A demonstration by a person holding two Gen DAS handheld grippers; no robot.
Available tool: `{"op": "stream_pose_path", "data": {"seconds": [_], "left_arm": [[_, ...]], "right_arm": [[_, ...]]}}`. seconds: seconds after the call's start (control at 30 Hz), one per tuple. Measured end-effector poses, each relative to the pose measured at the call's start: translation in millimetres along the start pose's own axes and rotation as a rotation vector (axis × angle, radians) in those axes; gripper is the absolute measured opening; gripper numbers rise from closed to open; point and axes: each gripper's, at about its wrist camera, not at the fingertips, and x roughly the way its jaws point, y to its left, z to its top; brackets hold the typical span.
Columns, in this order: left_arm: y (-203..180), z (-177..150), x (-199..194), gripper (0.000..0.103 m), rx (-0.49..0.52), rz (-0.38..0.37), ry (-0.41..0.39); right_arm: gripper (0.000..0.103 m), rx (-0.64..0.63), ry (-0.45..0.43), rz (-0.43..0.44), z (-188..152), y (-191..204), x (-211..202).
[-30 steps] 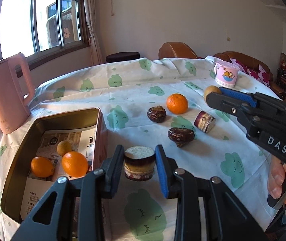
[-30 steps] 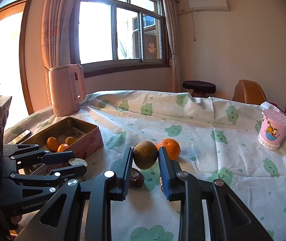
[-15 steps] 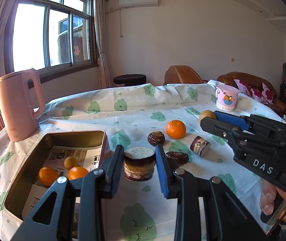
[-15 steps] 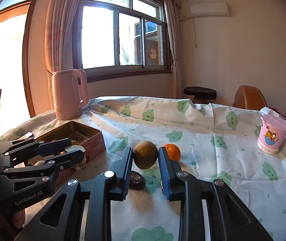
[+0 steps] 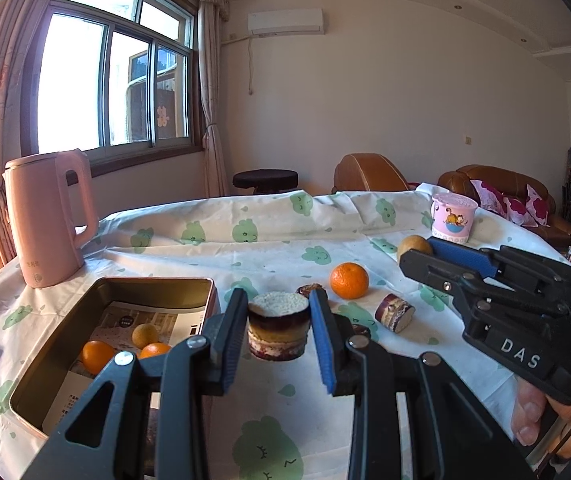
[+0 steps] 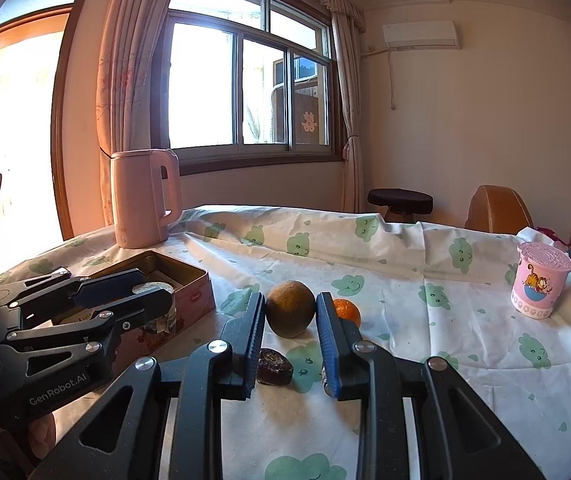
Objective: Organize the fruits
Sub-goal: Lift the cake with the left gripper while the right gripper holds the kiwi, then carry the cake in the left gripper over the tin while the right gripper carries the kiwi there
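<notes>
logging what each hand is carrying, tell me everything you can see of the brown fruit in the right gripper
The brown fruit is a round, slightly egg-shaped piece with a dull, rough, tan-brown skin and no visible stem or damage. It is clamped between the blue-padded fingers of the right gripper, one pad pressing each side, and is held up clear of the tablecloth. From the left wrist view it peeks out behind the fingertip, near the pink cup.

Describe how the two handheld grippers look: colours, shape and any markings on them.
Both are black plastic tools with triangular cut-outs in the frame, silver rivets and blue ribbed pads on the two fingers. The left gripper bears white lettering "GenRobot.AI" on its side; the right gripper bears "DAS". No cables or sleeves show, only bare fingers at the picture edges.
</notes>
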Motion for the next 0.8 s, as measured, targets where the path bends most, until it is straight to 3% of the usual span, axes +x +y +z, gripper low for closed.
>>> {"op": "stream_pose_path", "data": {"seconds": [0.4, 0.8], "left_arm": [[9, 2, -6, 0.033, -0.037, -0.010, -0.030], [36, 7, -20, 0.033, -0.082, 0.016, -0.052]], "right_arm": [[0.028, -0.044, -0.042, -0.002, 1, 9, -7], [0.028, -0.066, -0.050, 0.058, 22, 33, -7]]}}
